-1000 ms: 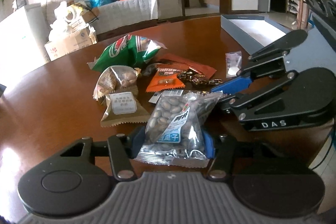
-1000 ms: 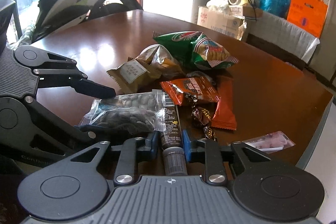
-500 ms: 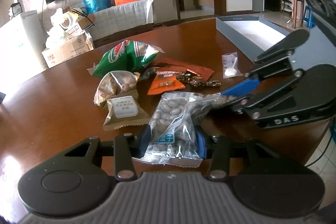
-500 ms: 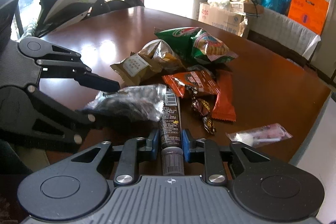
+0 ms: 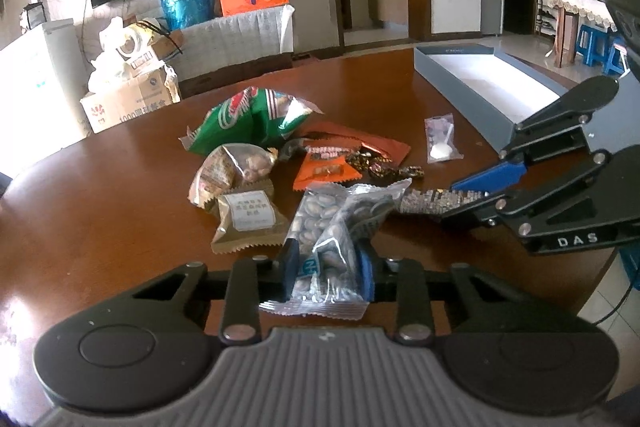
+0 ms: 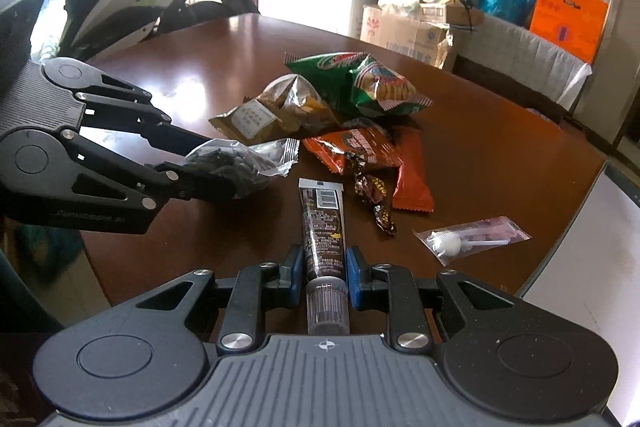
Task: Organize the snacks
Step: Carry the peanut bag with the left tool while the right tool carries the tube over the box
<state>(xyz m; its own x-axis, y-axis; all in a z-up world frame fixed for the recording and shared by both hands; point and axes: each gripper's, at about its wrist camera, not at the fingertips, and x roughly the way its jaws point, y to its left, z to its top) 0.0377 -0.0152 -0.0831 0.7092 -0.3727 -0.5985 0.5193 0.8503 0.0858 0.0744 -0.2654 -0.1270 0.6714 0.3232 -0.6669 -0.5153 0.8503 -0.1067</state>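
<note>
My left gripper (image 5: 326,263) clamps the nut packet (image 5: 332,227). My right gripper (image 6: 322,267) grips the dark tube (image 6: 323,227). Both sit over the table (image 6: 500,147).

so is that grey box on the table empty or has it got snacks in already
Empty as far as visible: the grey box shows only bare white floor, and the snack pile lies outside on the table; its near end is hidden.

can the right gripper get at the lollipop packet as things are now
Probably not yet: the right gripper is shut on the dark tube. The lollipop packet lies in the open on the table just to its right, nothing covering it.
</note>
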